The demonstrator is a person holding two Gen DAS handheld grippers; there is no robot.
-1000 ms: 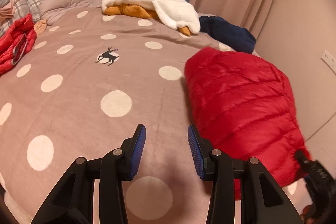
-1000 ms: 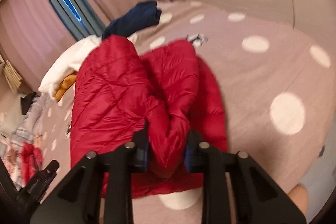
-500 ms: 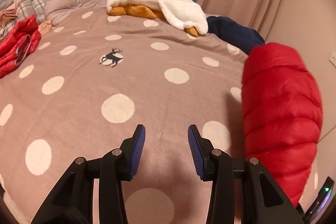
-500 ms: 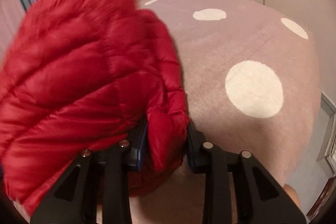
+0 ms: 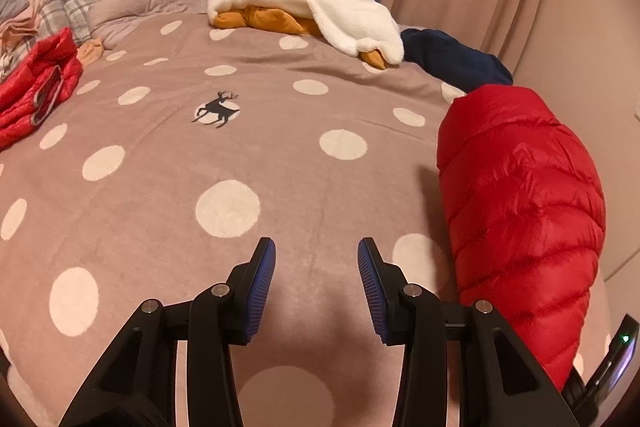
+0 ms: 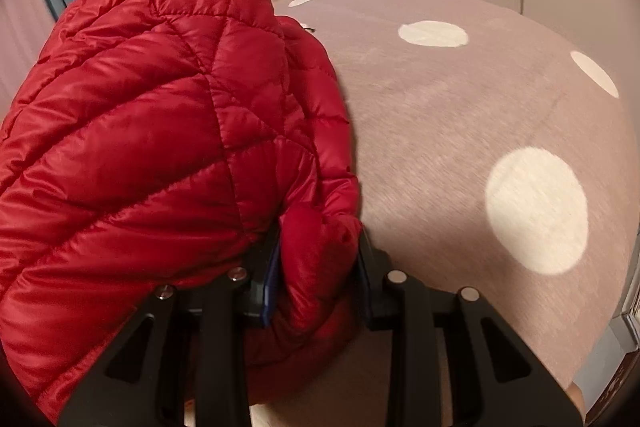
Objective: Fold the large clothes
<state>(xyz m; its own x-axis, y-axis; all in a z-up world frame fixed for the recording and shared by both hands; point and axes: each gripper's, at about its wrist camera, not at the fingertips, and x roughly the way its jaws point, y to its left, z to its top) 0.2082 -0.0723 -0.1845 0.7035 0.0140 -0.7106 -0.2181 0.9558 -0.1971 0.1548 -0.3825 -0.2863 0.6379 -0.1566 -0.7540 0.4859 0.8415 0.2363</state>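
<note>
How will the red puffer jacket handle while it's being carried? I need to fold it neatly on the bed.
The red puffer jacket probably flops: it bulges and droops around the right gripper, pinched at one small fold. Its glossy quilted shell looks slippery, so that fold may slide out. It seems light for its bulk, since one pinch carries it above the dotted blanket.

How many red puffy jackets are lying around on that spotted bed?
2. One red puffy jacket is bunched at the bed's right edge, gripped by the right gripper. A second red jacket lies at the far left edge. Others may be hidden outside the views.
</note>
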